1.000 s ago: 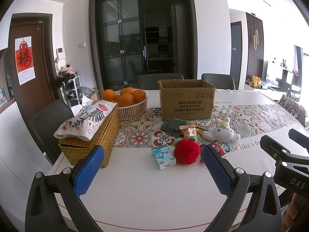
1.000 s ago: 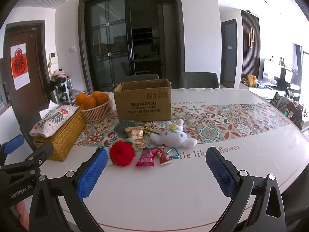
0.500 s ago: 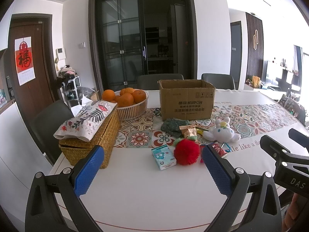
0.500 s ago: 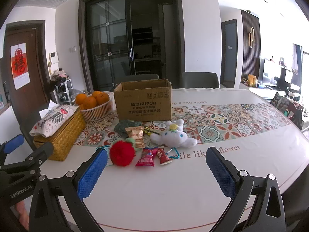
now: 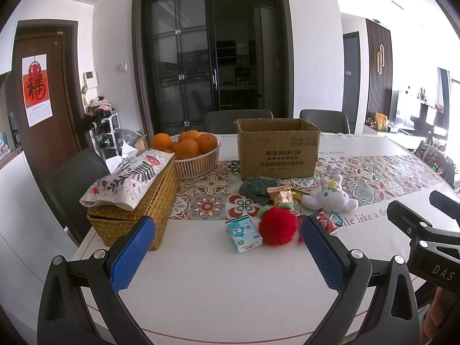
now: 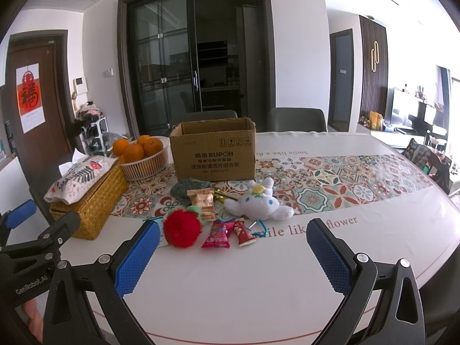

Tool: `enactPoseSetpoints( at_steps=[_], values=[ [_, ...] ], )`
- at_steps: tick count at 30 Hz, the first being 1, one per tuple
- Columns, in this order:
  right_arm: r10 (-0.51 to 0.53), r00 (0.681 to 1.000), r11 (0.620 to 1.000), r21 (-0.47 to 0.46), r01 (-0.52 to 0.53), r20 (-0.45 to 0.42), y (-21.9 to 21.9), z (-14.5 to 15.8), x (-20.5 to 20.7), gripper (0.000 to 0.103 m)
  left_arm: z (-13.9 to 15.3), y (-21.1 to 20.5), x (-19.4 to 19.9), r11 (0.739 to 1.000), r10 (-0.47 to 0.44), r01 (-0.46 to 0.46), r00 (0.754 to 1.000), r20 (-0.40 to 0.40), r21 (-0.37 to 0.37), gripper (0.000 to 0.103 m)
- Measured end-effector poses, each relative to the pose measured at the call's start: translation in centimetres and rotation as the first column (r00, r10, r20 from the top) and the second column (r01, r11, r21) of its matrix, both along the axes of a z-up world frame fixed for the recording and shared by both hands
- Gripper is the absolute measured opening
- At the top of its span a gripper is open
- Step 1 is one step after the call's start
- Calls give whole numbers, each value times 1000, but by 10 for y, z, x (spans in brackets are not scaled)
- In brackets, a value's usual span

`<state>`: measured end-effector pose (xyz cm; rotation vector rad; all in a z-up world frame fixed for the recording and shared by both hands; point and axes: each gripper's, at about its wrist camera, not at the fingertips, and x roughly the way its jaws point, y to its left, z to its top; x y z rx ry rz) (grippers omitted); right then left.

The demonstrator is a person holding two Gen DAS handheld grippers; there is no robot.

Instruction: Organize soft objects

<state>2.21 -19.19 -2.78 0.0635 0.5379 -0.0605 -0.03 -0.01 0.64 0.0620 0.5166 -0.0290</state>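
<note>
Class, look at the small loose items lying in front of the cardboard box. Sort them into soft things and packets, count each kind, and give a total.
Soft things: 3: red pompom, white plush toy, green knitted cloth.
Packets: 4: tissue pack, gold snack packet, pink snack packet, small red packet.
Total: 7

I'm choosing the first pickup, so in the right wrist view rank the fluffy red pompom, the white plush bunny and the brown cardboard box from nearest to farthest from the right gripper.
1. Fluffy red pompom, just beyond the right gripper's left finger.
2. White plush bunny, farther back, centre.
3. Brown cardboard box, behind both.
</note>
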Motion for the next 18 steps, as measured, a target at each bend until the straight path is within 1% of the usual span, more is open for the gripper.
enactPoseSetpoints(
  at_steps=[11, 18],
  values=[
    [3, 1000, 1000, -2, -3, -3, 1, 0, 0, 103, 0, 0, -1, 1000, 1, -1, 1000, 0, -1, 103],
    [9, 1000, 1000, -6, -9, -9, 3, -2, 3, 103, -8, 7, 8, 1000, 13, -13, 1000, -27, -15, 103]
  ],
)
